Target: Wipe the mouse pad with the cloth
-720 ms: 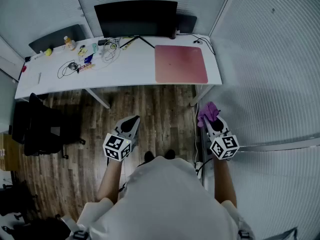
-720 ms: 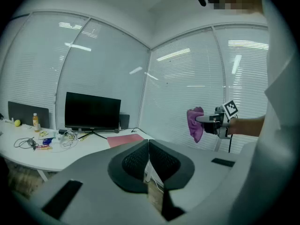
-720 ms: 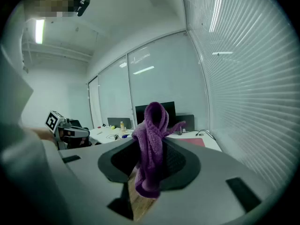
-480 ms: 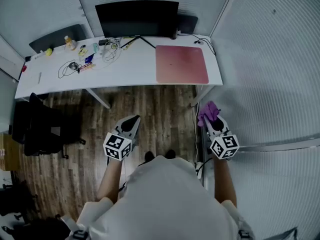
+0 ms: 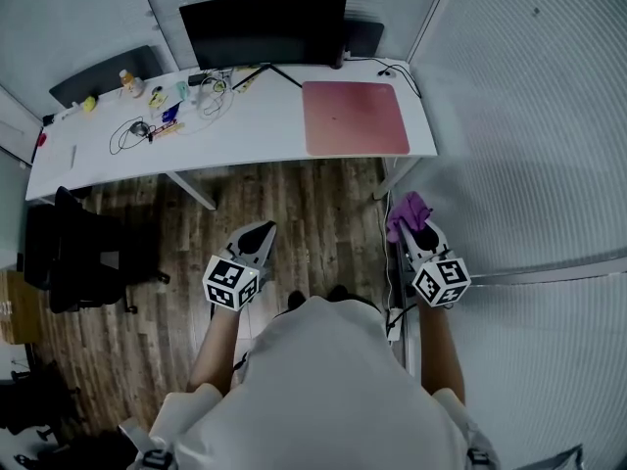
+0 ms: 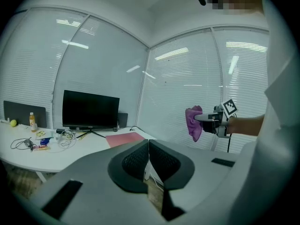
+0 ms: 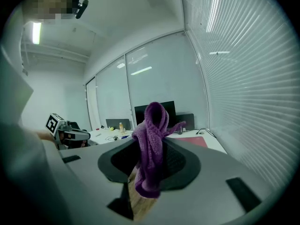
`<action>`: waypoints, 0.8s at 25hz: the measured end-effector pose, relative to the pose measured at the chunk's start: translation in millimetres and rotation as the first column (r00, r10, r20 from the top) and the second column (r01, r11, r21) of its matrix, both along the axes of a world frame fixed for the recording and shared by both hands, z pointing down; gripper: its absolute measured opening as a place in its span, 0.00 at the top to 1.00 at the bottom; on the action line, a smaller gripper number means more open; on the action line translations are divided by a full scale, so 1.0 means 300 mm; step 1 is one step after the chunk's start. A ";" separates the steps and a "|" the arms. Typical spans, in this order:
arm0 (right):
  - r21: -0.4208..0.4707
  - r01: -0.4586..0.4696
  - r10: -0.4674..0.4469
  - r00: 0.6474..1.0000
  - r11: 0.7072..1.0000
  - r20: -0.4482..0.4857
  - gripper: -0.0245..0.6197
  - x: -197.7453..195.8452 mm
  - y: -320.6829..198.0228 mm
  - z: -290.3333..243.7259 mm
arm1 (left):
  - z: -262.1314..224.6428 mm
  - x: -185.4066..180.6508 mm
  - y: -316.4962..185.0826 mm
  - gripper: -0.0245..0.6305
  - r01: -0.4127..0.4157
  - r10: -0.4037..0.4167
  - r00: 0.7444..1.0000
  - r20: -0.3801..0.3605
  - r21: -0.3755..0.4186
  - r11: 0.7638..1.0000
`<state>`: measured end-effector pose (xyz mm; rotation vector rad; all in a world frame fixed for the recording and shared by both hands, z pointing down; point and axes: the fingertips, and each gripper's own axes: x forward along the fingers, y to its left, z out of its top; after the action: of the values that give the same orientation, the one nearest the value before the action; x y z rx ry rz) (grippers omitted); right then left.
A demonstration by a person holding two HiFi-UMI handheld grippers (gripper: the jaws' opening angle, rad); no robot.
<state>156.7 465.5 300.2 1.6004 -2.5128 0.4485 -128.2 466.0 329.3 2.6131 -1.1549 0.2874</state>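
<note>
Glass-walled office corner, hung with white slatted blinds (image 5: 529,116) and floored in dark wood planks (image 5: 313,204). Low over that floor, on the right side, the right gripper (image 5: 415,227), clamped on a crumpled purple knitted cloth (image 7: 151,144). Seen along its jaws: cloth pinched at mid-length, one loop standing above the tips, the rest drooping below them. Just behind the jaws, a white cube with square black markers (image 5: 440,282), then a bare forearm and a white shirt.

Level with it on the left side, and well apart from it, the left gripper (image 5: 257,235), jaws pressed together tip to tip and empty, with its own marker cube (image 5: 231,284) behind. Both grippers pointed toward the desk.

Farther ahead, a long white desk (image 5: 245,130) on slanted white legs. Lying flat on its right end, a pinkish-red rectangular mouse pad (image 5: 355,117), bare on top, well apart from the cloth and from both grippers. Behind the pad and a little to its left, at the desk's back edge, a wide black monitor (image 5: 263,29) with a dark screen. Left of the pad, a tangle of thin dark cables (image 5: 132,133), small coloured clutter too small to name, and a small bottle of orange liquid (image 5: 126,81). On the floor in front of the desk's left end, a black office chair (image 5: 83,258).
</note>
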 end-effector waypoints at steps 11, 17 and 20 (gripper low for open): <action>-0.020 -0.029 0.029 1.000 0.999 -0.002 0.75 -0.055 0.021 0.021 | 0.029 -0.080 -0.001 0.93 -0.009 0.009 1.000 -0.006 -0.019 1.000; -0.022 -0.027 0.027 1.000 0.999 -0.003 0.75 -0.041 -0.023 0.034 | 0.047 -0.054 -0.038 0.93 -0.011 0.011 1.000 -0.015 -0.021 1.000; -0.025 -0.019 0.019 1.000 1.000 0.000 0.75 -0.028 -0.070 0.041 | 0.052 -0.033 -0.079 0.93 -0.006 0.006 1.000 -0.016 -0.024 1.000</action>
<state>148.3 444.5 312.5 1.6162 -2.4844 0.4801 -138.0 442.4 344.9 2.5937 -1.1320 0.2797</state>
